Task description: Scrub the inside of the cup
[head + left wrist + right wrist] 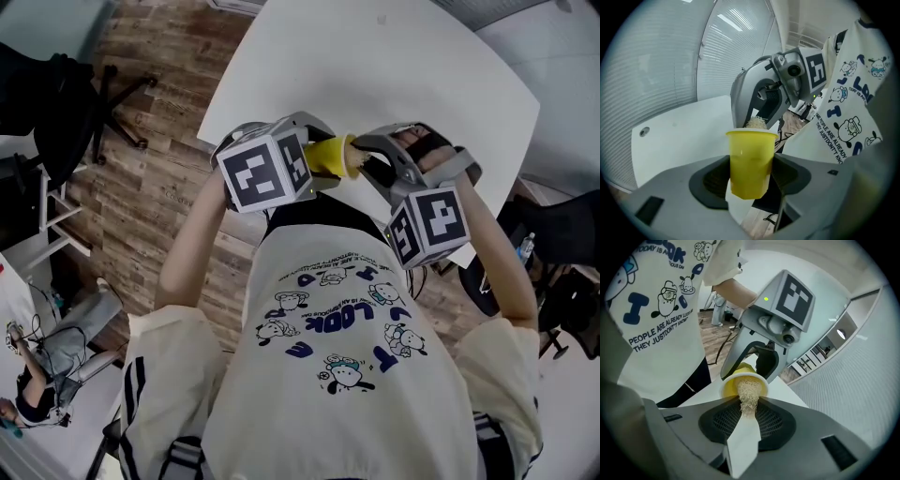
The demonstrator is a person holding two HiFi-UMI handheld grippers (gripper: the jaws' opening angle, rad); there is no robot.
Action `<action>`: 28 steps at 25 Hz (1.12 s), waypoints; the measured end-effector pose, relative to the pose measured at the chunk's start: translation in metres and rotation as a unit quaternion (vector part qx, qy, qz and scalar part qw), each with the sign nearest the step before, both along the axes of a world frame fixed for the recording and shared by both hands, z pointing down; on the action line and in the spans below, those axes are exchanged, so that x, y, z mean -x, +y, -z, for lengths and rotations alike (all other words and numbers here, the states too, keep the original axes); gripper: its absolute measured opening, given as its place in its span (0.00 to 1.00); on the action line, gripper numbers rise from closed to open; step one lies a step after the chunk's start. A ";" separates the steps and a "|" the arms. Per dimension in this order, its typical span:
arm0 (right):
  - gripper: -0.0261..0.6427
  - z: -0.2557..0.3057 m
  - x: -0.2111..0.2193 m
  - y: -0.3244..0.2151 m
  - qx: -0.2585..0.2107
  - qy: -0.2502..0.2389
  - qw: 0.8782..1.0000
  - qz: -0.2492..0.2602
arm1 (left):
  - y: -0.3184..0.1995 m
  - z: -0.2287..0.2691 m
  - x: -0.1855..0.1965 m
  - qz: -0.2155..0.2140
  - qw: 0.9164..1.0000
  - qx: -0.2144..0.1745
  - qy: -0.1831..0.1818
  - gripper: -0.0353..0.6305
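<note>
A yellow plastic cup (749, 161) is held sideways in the air, with my left gripper (749, 178) shut on its lower body. In the head view the cup (330, 157) shows between the two grippers, its mouth turned toward my right gripper (367, 161). My right gripper (749, 420) is shut on a straw-coloured scrubber (748, 397), a fibrous pad whose far end reaches into the cup's mouth (744, 386). The scrubber's tip (756, 123) peeks over the cup's rim in the left gripper view. Both grippers hang close in front of the person's chest.
A white table (375, 84) lies beyond the grippers, with its near edge just below them. Wooden floor (141, 178) shows on the left, with an office chair base (112, 108). The person's white printed shirt (347, 366) fills the lower view.
</note>
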State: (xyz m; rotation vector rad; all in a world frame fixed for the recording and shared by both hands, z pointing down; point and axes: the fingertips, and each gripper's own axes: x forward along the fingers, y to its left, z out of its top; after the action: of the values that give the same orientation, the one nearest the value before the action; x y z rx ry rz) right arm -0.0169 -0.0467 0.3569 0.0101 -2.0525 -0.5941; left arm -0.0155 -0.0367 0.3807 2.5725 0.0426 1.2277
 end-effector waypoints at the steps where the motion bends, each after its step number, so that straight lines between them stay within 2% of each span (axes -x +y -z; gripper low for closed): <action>1: 0.19 0.000 0.000 0.002 -0.007 0.004 1.000 0.013 | 0.002 0.001 -0.001 -0.005 1.000 0.008 0.004 0.50; 5: 0.19 0.000 0.002 0.007 -0.021 0.007 0.999 0.042 | 0.007 0.001 0.000 -0.022 0.999 0.027 0.009 0.50; 9: 0.19 0.000 0.002 0.006 -0.012 0.003 0.999 0.035 | 0.007 0.001 0.000 -0.025 0.999 0.026 0.009 0.50; 19: 0.19 -0.008 -0.002 0.007 0.101 -0.019 0.994 -0.035 | 0.006 -0.007 -0.001 -0.038 0.999 -0.001 -0.018 0.50; 24: 0.19 -0.010 -0.003 0.006 0.148 -0.036 0.986 -0.067 | 0.005 -0.008 -0.002 -0.043 0.998 -0.022 -0.029 0.50; 28: 0.19 -0.011 -0.002 0.006 0.187 -0.051 0.976 -0.094 | 0.003 -0.009 -0.001 -0.051 0.996 -0.053 -0.042 0.50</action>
State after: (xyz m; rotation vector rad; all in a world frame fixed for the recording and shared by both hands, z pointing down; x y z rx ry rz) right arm -0.0146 -0.0406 0.3679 0.0147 -2.2041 -0.0860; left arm -0.0144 -0.0340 0.3898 2.6350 0.0939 1.4106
